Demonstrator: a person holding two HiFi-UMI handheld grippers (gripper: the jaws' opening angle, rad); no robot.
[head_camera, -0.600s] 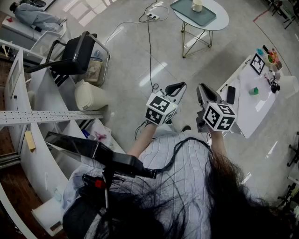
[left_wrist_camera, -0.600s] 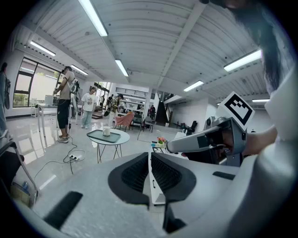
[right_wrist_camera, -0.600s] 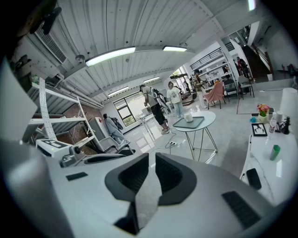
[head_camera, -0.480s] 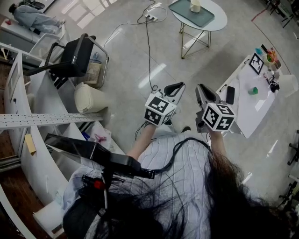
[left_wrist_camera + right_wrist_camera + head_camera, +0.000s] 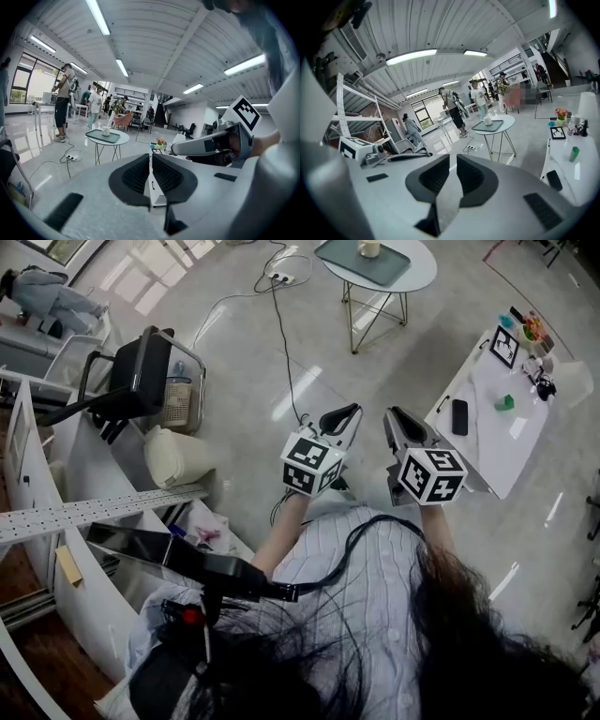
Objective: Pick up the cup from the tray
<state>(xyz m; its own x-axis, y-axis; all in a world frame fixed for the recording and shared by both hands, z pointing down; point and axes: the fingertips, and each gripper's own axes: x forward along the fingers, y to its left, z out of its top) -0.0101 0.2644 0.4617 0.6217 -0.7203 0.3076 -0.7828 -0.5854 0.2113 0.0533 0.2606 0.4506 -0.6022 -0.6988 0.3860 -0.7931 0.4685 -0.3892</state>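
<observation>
**Cup** [image 5: 369, 247]: pale, standing upright on a grey-green tray [image 5: 380, 270]. Nothing is touching it. It is sitting toward one end of the tray.

**Tray:** lying flat on a round white surface [image 5: 424, 268] that is standing on thin metal legs.

**Left gripper** [image 5: 349, 414]: being held well apart from the round surface, on the person's side of it, and pointing toward it. Its jaws are resting closed, with nothing between them.

**Right gripper** [image 5: 394, 416]: being held just beside the left one, equally far from the round surface. Its jaws are sitting drawn together to a narrow slit, gripping nothing.

**Power strip** [image 5: 279, 277]: lying on the floor just beside the round surface. Its cable [image 5: 292, 371] is trailing from there toward the grippers.

**Long white surface** [image 5: 487, 442]: standing to the right of the round surface in the head view, nearer the person. It is carrying a dark phone [image 5: 458, 416], a small green object [image 5: 506, 402] and a framed picture [image 5: 503, 345].

**Black chair** [image 5: 141, 371]: standing well to the left of the round surface in the head view.

**People** [image 5: 63, 105]: standing beyond the round surface in both gripper views.
</observation>
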